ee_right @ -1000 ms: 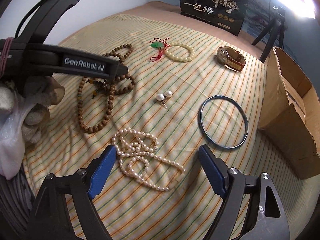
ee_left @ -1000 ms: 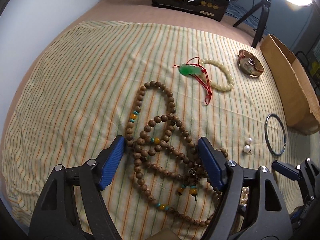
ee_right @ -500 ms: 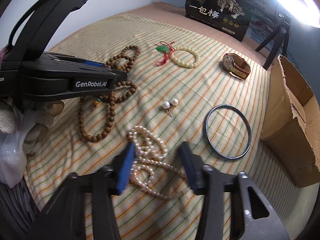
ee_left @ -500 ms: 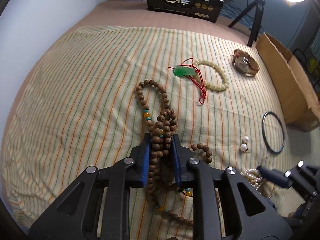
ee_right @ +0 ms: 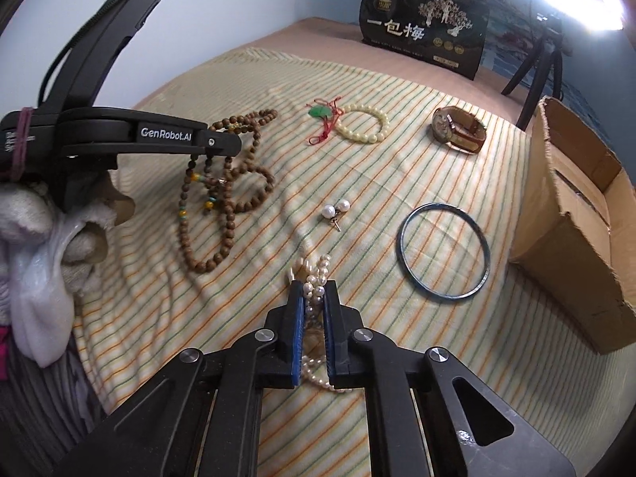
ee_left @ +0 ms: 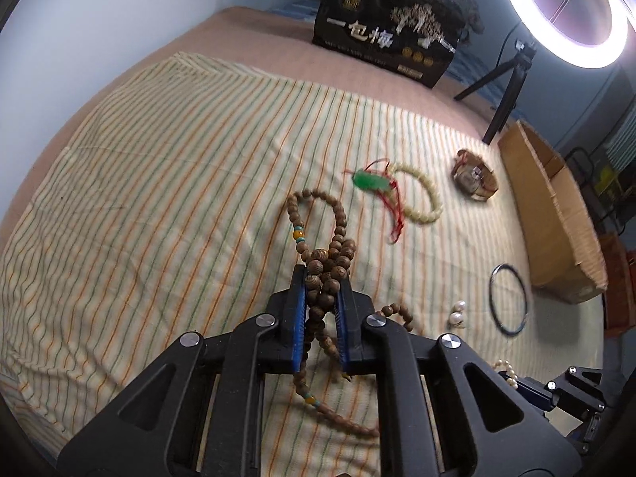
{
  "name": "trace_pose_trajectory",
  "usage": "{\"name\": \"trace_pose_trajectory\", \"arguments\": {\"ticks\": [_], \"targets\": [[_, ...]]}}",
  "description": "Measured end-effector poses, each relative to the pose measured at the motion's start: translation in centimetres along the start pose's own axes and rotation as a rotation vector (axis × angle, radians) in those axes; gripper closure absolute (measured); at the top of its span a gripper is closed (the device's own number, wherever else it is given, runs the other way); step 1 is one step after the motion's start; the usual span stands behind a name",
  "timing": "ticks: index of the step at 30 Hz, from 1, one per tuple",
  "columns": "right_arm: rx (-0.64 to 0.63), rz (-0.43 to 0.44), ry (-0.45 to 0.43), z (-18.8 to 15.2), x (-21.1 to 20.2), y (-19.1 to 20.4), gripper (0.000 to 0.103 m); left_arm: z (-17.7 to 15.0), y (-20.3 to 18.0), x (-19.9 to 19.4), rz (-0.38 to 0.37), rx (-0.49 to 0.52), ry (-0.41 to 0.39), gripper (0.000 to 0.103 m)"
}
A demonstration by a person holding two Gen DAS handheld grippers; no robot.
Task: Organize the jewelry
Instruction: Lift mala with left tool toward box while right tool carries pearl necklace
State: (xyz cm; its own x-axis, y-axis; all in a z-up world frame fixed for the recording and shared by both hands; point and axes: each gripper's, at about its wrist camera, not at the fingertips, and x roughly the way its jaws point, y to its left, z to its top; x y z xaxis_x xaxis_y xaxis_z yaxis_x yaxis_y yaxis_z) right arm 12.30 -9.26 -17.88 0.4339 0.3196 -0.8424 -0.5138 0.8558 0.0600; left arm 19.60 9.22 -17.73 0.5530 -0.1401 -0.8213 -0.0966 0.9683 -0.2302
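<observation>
Wooden bead necklace (ee_left: 324,266) clamped in left gripper (ee_left: 322,282), jaws just closed on a bunch of strands; its loops trail onto striped cloth (ee_left: 159,183). Right gripper (ee_right: 314,294) just closed too, pinched on pearl necklace (ee_right: 316,274). Landmark: metal bangle (ee_right: 443,252). Pearl earrings (ee_right: 336,210) just left of it, cardboard box (ee_right: 576,214) right, watch (ee_right: 457,129) beyond, cream bracelet (ee_right: 363,123) and green pendant (ee_right: 318,113) beyond-left
</observation>
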Motion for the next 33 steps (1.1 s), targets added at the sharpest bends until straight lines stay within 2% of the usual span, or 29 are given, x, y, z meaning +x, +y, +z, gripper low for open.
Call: {"name": "trace_pose_trajectory", "arguments": {"ticks": [9,17,21,26,33], "targets": [[0.042,0.002,-0.094,0.3,-5.0,-1.6,0.096,0.5,-2.7,-3.8,-0.093,0.014,-0.053,0.092],[0.081,-0.032,-0.180,1.7,-10.0,-4.8,0.096,2.6,-8.4,-8.9,-0.197,0.121,-0.134,0.092],[0.102,-0.067,-0.206,2.0,-11.8,-6.9,0.096,4.0,-11.3,-10.5,-0.264,0.146,-0.150,0.092],[0.146,-0.108,-0.246,2.0,-13.3,-10.1,0.096,5.6,-15.0,-11.0,-0.319,0.177,-0.170,0.092],[0.239,-0.140,-0.266,1.7,-13.9,-14.7,0.096,7.3,-20.2,-9.8,-0.372,0.216,-0.167,0.092]]}}
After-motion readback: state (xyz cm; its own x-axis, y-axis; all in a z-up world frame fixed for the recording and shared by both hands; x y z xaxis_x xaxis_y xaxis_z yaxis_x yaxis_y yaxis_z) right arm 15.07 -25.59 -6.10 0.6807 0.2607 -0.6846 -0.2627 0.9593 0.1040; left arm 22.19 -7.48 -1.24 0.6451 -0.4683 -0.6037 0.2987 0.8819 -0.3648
